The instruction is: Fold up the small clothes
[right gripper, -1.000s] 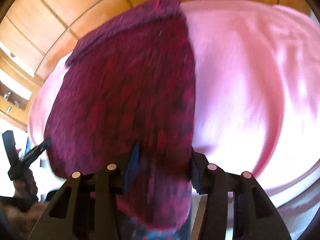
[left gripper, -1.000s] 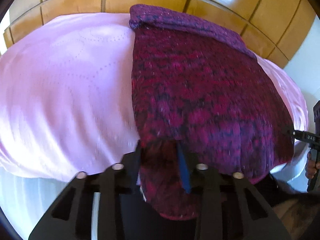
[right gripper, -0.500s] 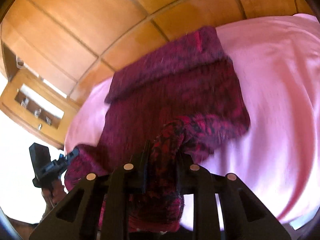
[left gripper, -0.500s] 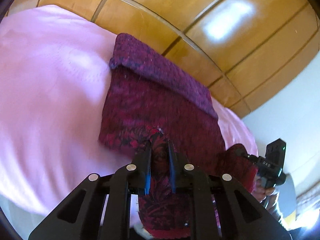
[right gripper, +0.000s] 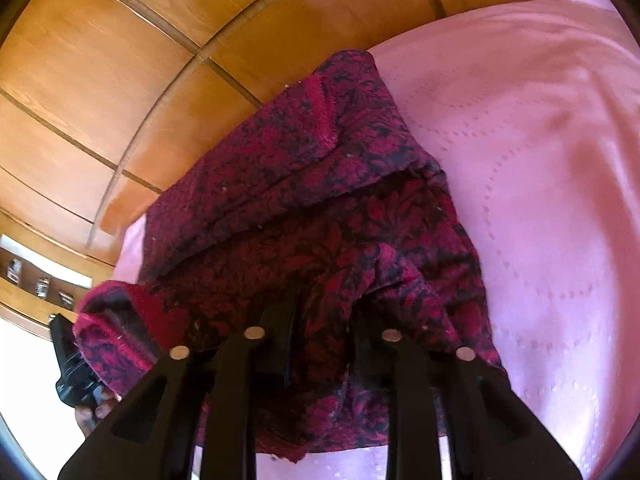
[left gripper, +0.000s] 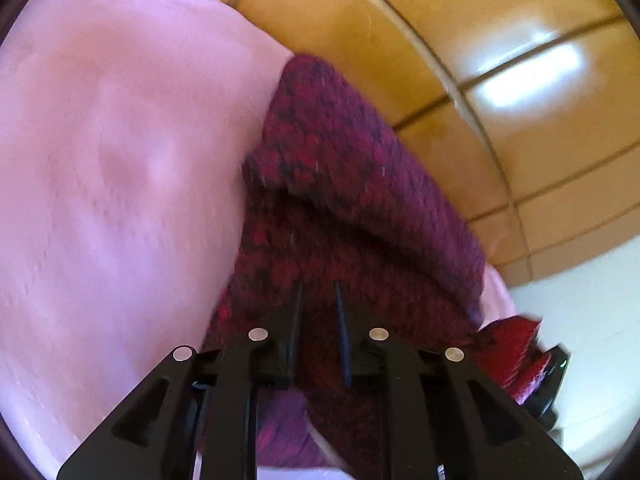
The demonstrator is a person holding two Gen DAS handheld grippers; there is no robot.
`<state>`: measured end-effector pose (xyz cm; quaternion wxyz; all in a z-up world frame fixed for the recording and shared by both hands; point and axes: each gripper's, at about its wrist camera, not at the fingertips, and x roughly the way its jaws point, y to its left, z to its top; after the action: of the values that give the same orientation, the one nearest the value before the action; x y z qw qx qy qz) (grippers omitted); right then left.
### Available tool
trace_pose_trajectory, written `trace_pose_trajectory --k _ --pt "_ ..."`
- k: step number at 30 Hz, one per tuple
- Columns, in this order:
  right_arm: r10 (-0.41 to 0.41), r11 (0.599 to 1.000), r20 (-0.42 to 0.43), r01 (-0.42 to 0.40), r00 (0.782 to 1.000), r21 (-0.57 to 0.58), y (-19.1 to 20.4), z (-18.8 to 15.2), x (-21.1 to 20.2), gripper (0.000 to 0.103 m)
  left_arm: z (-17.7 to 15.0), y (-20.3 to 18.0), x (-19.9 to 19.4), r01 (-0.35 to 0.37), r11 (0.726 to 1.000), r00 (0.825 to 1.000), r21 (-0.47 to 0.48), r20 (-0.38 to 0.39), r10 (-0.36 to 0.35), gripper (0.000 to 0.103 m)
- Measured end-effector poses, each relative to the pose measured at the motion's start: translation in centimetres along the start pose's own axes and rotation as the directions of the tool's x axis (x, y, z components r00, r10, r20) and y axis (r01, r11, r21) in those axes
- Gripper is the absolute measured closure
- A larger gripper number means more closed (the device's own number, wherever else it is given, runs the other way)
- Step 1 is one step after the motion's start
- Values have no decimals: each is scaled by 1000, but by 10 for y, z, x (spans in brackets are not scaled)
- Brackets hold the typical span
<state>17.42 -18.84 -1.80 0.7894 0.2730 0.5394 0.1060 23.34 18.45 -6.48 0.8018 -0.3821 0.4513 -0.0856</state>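
A dark red and purple knitted garment [left gripper: 360,208] lies on the pink bedcover [left gripper: 120,160], doubled over, with a rolled fold along its far edge. My left gripper [left gripper: 317,286] has the near fold between its fingers, still pressed on it as the jaws are opening. Seen from the right wrist, the same garment [right gripper: 304,184] is bunched up around my right gripper [right gripper: 326,292]. Those jaws are opening and stand wider, with the cloth slack between them. The right gripper [left gripper: 554,364] shows at the left view's edge, partly under cloth. The left gripper [right gripper: 70,368] shows in a hand at the right view's lower left.
Glossy wooden panels [right gripper: 120,60] rise right behind the bed's far side. A wooden shelf with small items [right gripper: 40,284] stands at the left in the right wrist view. A white wall [left gripper: 580,320] is at the right. Pink bedcover [right gripper: 540,160] spreads beside the garment.
Both grippers have carried the garment's near edge forward over the rest, toward the far rolled edge, doubling it. The right jaws, shut on the cloth half a second ago, now stand wider.
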Motion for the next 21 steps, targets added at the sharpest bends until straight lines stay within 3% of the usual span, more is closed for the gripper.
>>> trace_pose_trajectory --k 3,6,8,11,14,17,21 --pt "82 996 -8 -81 997 22 -4 7 -7 53 11 9 -15 26 999 997 -47 68 -23 50" --pt "175 983 11 -175 984 53 -6 12 -16 26 13 17 -36 24 999 993 -30 118 -20 49" --pt "183 982 82 -187 980 34 -6 13 -35 16 8 22 -49 -1 1000 990 6 142 0 48" --pt "184 982 131 -188 974 18 -16 11 -58 15 -10 33 -66 -15 998 990 56 143 7 36" --pt "121 992 141 -118 983 -35 -24 -1 -75 16 -34 45 -76 9 995 992 96 124 -21 33" --pt "47 993 98 -36 994 -109 -29 -20 -77 24 -57 47 -81 33 986 994 163 94 -48 26" --pt "-34 983 52 43 998 -179 -32 -37 -63 45 -72 37 -64 -4 966 999 259 39 -7 26"
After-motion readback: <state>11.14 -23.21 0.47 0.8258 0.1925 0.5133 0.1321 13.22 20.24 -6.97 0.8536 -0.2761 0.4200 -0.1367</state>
